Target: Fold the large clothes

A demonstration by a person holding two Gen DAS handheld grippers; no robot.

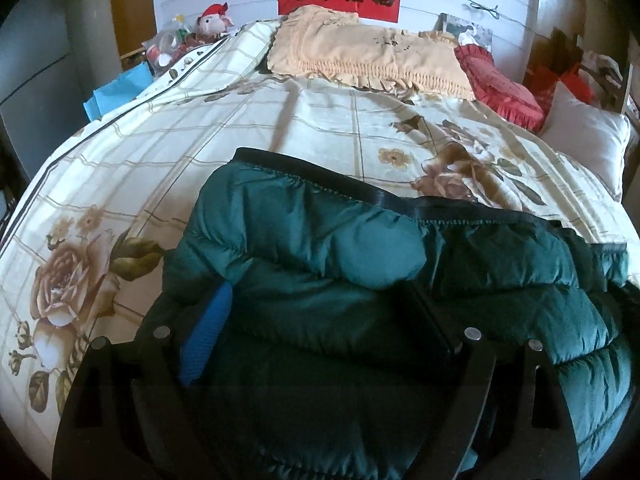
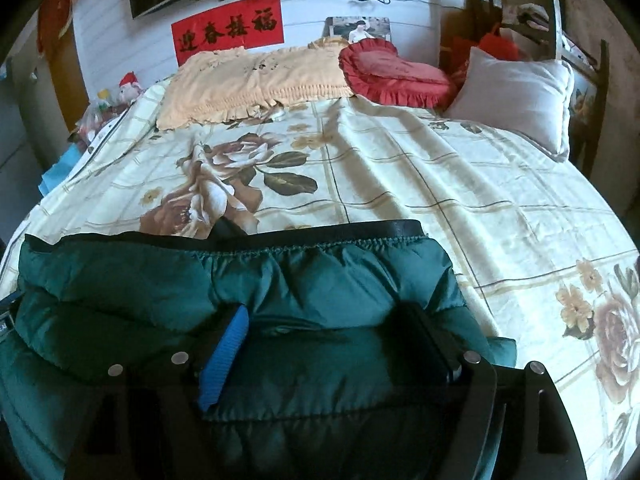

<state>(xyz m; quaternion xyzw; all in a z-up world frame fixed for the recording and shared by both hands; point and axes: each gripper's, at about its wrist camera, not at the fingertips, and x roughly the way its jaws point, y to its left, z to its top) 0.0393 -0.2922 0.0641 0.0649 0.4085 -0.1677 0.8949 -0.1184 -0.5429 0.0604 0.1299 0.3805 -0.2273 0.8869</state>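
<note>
Green puffer jacket [image 1: 340,280] gripped by both hand-held grippers on the bed [image 1: 160,152].

Left hand-held gripper [image 1: 320,320] and right hand-held gripper [image 2: 328,336] each pinch jacket padding. Only the right view shows the grey pillow [image 2: 516,96] whole, at 2 o'clock. The jacket's black hem runs 9-to-3, facing the headboard.

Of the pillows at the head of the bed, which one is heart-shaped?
The red pillow with the ruffled edge, lying between the long peach frilled pillow and the plain pale square pillow; the other two are rectangular.
</note>
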